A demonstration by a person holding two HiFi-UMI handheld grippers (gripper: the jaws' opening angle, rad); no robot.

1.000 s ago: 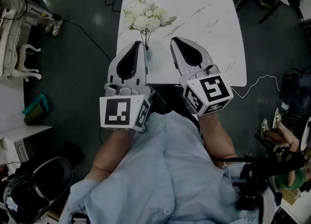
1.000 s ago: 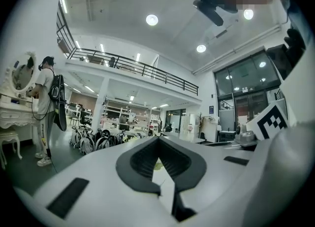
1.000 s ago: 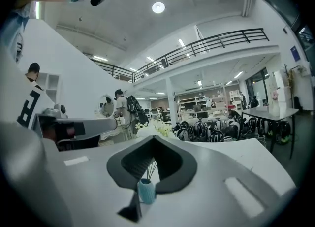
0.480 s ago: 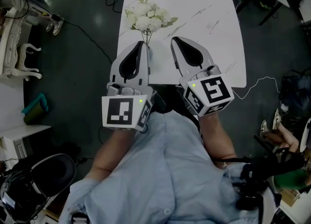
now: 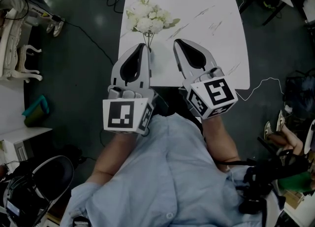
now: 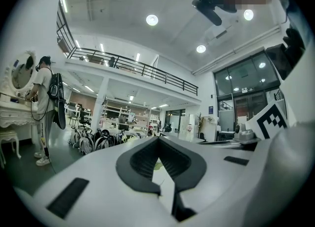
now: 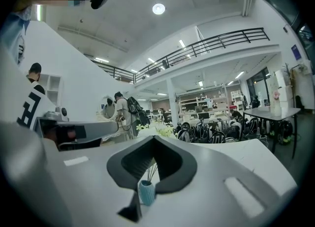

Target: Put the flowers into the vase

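With the white flowers [image 5: 147, 16] in the blue vase [image 7: 146, 192] on the desk [image 5: 206, 19], the left claw [image 5: 143, 46] and right claw [image 5: 176, 41] are closed and empty, so probably only withdrawal remains.

No writing, label, brand or number is legible in any view.

Smooth, faintly glossy marble-veined tabletop [image 5: 211, 19]; ribbed blue vase [image 7: 146, 191]; soft, creased cloth shirt [image 5: 167, 172].

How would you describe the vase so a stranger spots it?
Find the white marble-patterned table. Near its left edge stands a bunch of white flowers. The vase is the small pale blue cylinder holding their stems, the only blue thing there.
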